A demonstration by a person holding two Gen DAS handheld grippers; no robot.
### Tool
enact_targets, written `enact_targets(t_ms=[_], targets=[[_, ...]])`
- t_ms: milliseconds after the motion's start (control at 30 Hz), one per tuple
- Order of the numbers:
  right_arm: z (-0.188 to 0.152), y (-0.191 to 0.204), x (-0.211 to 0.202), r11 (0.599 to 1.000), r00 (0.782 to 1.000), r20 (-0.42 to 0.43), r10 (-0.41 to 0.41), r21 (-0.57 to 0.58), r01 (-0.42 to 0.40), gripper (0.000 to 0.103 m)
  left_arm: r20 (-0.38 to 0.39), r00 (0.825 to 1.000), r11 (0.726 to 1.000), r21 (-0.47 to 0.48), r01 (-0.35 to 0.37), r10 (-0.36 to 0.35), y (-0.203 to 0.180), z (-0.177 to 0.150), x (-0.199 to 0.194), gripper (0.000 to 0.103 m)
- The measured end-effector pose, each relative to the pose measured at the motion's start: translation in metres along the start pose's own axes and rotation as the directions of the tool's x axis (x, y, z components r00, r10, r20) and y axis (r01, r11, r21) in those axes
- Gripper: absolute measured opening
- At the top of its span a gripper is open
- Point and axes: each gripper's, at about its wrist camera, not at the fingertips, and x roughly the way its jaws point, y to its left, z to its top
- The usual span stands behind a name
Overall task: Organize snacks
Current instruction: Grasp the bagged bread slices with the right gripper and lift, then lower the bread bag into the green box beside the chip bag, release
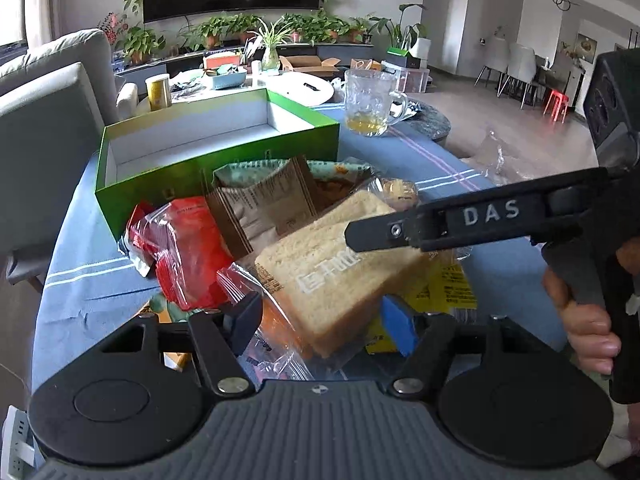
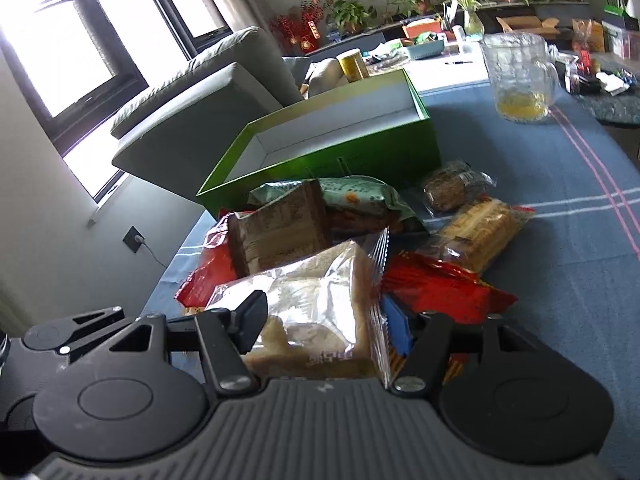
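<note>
A clear-wrapped slice of toast (image 1: 332, 280) (image 2: 316, 308) hangs tilted above the snack pile. My right gripper (image 2: 324, 304) is shut on it, pads against both sides; in the left wrist view the right gripper (image 1: 352, 236) reaches in from the right, over the slice. My left gripper (image 1: 322, 308) straddles the slice's lower corner, and a gap shows between its black pad and the bread. Behind the pile stands an open green box (image 1: 216, 160) (image 2: 340, 152) with a white, bare inside. The pile holds a red pack (image 1: 188, 256), a brown pack (image 1: 260, 212) and a green pack (image 2: 360, 196).
Right of the pile lie a wrapped toast loaf (image 2: 480, 232) and a round cookie pack (image 2: 448, 190). A glass mug (image 1: 372, 104) with some yellow liquid stands behind on the blue tablecloth (image 1: 92, 272). A grey sofa (image 1: 48, 120) is at the left. A hand (image 1: 580, 312) holds the right gripper.
</note>
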Motion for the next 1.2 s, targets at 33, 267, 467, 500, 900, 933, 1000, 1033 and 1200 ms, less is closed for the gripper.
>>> enact_targets(t_ms=[33,267,467,500,900,933,1000,1033,1200], targets=[[0.001,0.001,-0.004,1.0,1.0,0.013,0.001,-0.001,-0.001,0.086,0.008,1.0,1.0,0.002,0.002,-0.002,0.0,0.001,-0.003,0.063],[0.009,0.015,-0.03,0.999,0.994,0.107,0.017,-0.041,-0.013,0.086,0.085,0.996,1.0,0.019,-0.007,0.006,-0.003,0.014,-0.025,0.063],[0.021,0.021,-0.034,0.998,0.988,0.15,0.031,-0.059,-0.023,0.086,0.134,0.99,0.998,0.039,-0.042,0.037,-0.001,0.027,-0.033,0.063],[0.023,0.022,-0.033,0.998,0.988,0.154,0.03,-0.061,-0.021,0.086,0.141,0.989,0.998,0.042,-0.049,0.043,0.0,0.03,-0.033,0.063],[0.053,0.028,-0.013,0.997,0.98,0.195,0.047,-0.067,-0.035,0.086,0.208,0.973,0.993,0.026,-0.112,0.104,0.021,0.065,-0.024,0.063],[0.055,0.029,-0.011,0.997,0.979,0.196,0.047,-0.066,-0.035,0.086,0.213,0.971,0.993,0.022,-0.116,0.108,0.023,0.068,-0.022,0.063],[0.06,0.029,-0.005,0.997,0.979,0.198,0.048,-0.062,-0.036,0.086,0.219,0.968,0.992,0.018,-0.125,0.118,0.027,0.073,-0.019,0.063],[0.063,0.03,-0.003,0.997,0.979,0.199,0.049,-0.062,-0.037,0.086,0.223,0.967,0.992,0.016,-0.128,0.121,0.029,0.075,-0.018,0.063],[0.072,0.031,0.004,0.998,0.977,0.209,0.045,-0.054,-0.035,0.086,0.235,0.963,0.991,0.012,-0.135,0.129,0.036,0.083,-0.01,0.064]])
